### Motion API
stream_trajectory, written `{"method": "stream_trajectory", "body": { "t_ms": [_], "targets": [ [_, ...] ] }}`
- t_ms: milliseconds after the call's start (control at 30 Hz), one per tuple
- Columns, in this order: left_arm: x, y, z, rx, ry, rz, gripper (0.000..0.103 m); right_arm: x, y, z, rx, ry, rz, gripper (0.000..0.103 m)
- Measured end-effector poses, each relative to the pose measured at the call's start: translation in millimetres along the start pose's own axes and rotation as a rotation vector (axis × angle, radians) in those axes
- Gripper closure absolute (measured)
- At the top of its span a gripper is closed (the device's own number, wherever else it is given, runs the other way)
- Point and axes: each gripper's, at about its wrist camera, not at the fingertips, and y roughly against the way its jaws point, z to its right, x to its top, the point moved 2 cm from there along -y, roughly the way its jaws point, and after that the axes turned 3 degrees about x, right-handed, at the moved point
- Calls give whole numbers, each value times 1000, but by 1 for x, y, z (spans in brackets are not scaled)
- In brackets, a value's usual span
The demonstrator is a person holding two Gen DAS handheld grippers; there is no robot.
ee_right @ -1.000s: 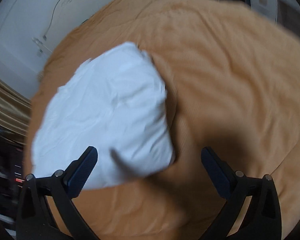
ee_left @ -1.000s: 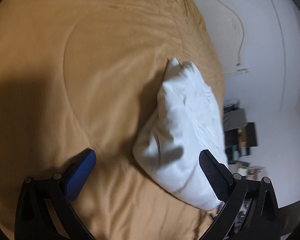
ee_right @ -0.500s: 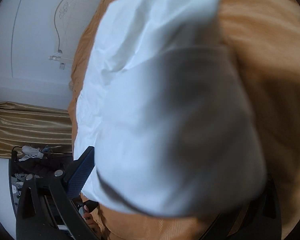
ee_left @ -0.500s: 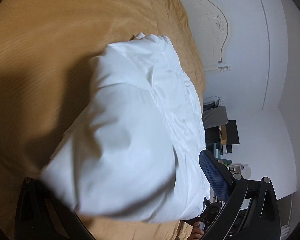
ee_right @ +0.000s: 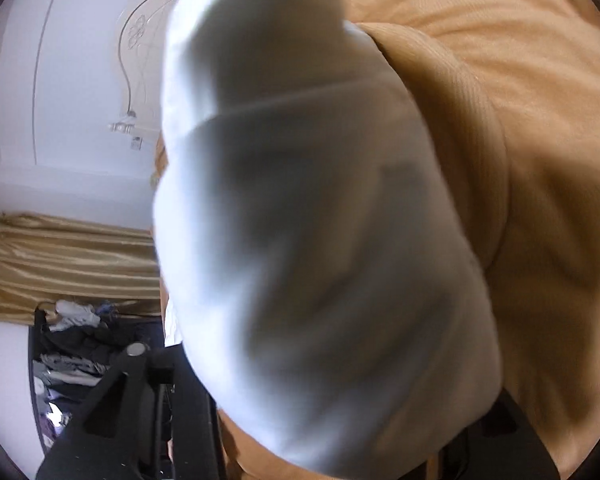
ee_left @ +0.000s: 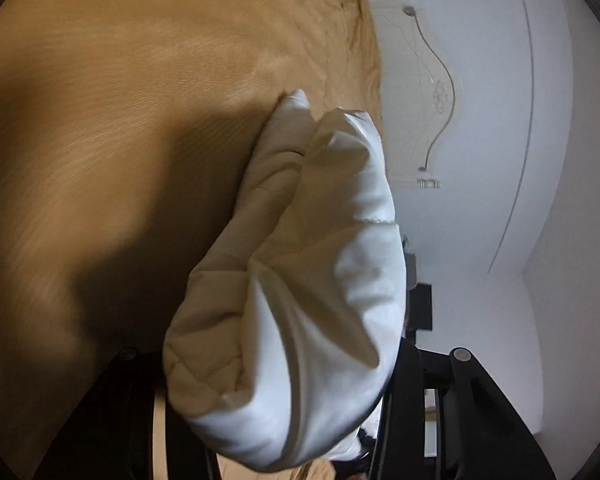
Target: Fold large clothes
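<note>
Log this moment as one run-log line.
stage: grasp | left tool: closing, white garment between jaws | right tool: closing, same garment between jaws | surface: tan bedspread

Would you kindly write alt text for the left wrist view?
A bunched white padded garment fills the space between the closing jaws of the left gripper, lifted slightly over a tan bedspread. A white wall with a carved headboard lies to the right.

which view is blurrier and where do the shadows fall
Right wrist view: the white garment is smeared and out of focus. Left wrist view: sharper, quilting visible on the garment, which casts a dark shadow leftward on the tan bedspread.
</note>
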Motion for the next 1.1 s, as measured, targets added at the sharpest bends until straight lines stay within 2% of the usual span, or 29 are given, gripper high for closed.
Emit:
{"method": "stream_trajectory", "body": {
  "t_ms": [133, 167, 233, 300, 367, 467, 500, 533, 600, 633, 700, 733, 767, 800, 833, 867, 900, 967, 1000, 1067, 1100],
  "targets": [
    [-17, 52, 10, 57, -123, -12, 59, -28, 23, 8, 26, -30, -53, 65],
    [-19, 57, 4, 70, -110, -16, 58, -37, 26, 14, 29, -40, -69, 65],
    [-17, 53, -11, 92, -76, -38, 55, -50, 22, 26, 8, -55, -102, 55],
    [-6, 39, -29, 84, 19, -86, 50, -49, 14, 40, -19, -80, -115, 30],
    [8, 35, -39, 25, 138, -138, 50, -42, 16, 46, 14, -124, -137, 28],
    [24, 49, -39, 41, 155, -163, 49, -39, 37, 41, -30, -89, -138, 26],
    [29, 61, -36, 81, 137, -140, 46, -40, 46, 40, -56, -88, -131, 24],
    [37, 75, -30, 140, 106, -94, 38, -41, 58, 38, -91, -90, -113, 23],
    [52, 110, -10, 230, 25, 51, 22, -40, 80, 29, -146, -75, -53, 21],
    [57, 132, 4, 298, -31, 150, 11, -41, 96, 21, -217, -43, 2, 21],
    [59, 160, 32, 417, -155, 295, 7, -45, 123, 0, -372, 51, 124, 16],
    [56, 163, 48, 448, -232, 309, 6, -46, 133, -15, -449, 98, 180, 16],
    [52, 152, 69, 478, -324, 296, 0, -49, 141, -36, -510, 166, 245, 15],
    [45, 140, 83, 491, -386, 270, 0, -53, 139, -56, -542, 229, 287, 9],
    [35, 124, 96, 492, -444, 222, 0, -61, 135, -74, -578, 303, 316, 4],
    [13, 126, 93, 478, -476, 169, 0, -66, 128, -93, -616, 390, 332, 0],
    [0, 108, 97, 452, -502, 85, 0, -70, 115, -111, -644, 480, 334, 0],
    [-21, 60, 106, 393, -538, -74, 0, -78, 84, -134, -653, 633, 295, 0],
    [-29, 42, 110, 393, -562, -106, 0, -80, 67, -140, -638, 678, 267, 0],
    [-48, 13, 120, 415, -635, -115, 0, -98, 27, -155, -589, 769, 193, 0],
    [-53, -1, 129, 428, -679, -112, 0, -105, 31, -147, -559, 809, 166, 0]
  ]
}}
